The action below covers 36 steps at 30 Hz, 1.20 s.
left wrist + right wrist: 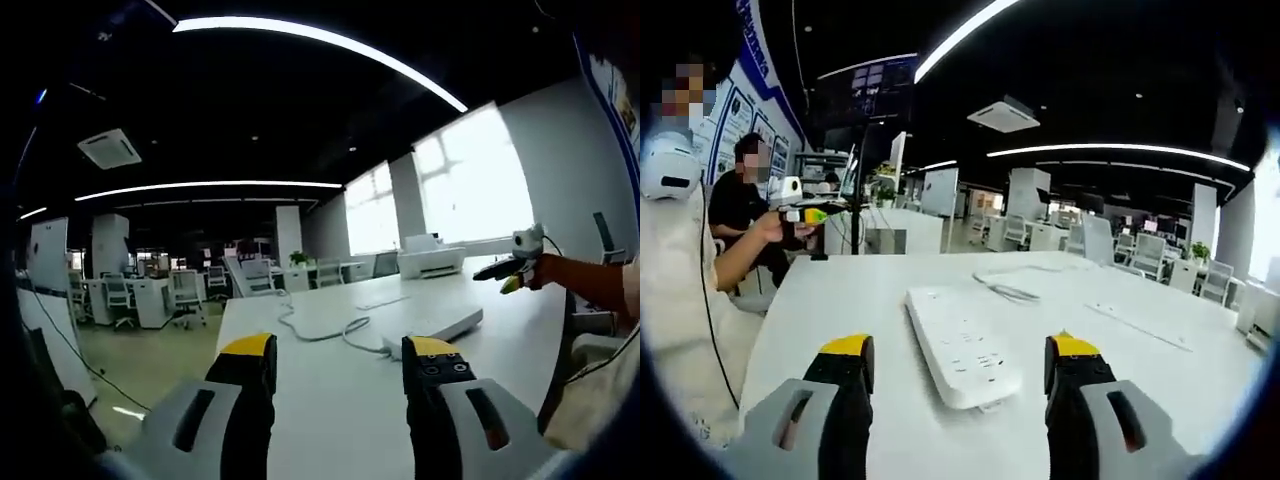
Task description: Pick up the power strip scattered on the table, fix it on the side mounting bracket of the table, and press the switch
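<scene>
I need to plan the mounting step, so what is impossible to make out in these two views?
- Side mounting bracket: below the table edge, out of sight in both views.
- Power strip switch: too small and pale to pick out in the right gripper view.
- Strip's near end: hidden behind the left gripper in the left gripper view.
- Cable plug: too small to tell.
</scene>
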### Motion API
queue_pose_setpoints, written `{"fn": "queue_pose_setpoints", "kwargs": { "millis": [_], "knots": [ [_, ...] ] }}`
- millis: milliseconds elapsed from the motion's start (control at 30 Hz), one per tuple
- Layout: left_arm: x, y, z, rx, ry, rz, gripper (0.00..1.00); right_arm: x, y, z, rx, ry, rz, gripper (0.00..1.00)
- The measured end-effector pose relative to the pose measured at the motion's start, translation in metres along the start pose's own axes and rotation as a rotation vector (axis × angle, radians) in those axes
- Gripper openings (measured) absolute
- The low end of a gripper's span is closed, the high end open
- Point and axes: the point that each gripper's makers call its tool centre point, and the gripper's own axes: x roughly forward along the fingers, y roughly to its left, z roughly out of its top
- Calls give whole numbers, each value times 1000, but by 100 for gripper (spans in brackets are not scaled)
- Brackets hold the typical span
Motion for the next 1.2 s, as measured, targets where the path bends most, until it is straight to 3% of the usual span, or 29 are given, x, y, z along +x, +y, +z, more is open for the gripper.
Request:
{"fn": "queue_pose_setpoints", "kwargs": {
  "millis": [400, 700, 1200],
  "knots": [
    [-2, -1, 3, 2, -8, -8, 55, 14, -8, -14, 4, 63, 80, 69],
    [-3, 2, 1, -2, -6, -11, 54, 21, -26, -15, 21, 50, 103, 71],
    [0, -4, -1, -3, 1, -28, 54, 34, -26, -35, 18, 116, 162, 72]
  ]
}}
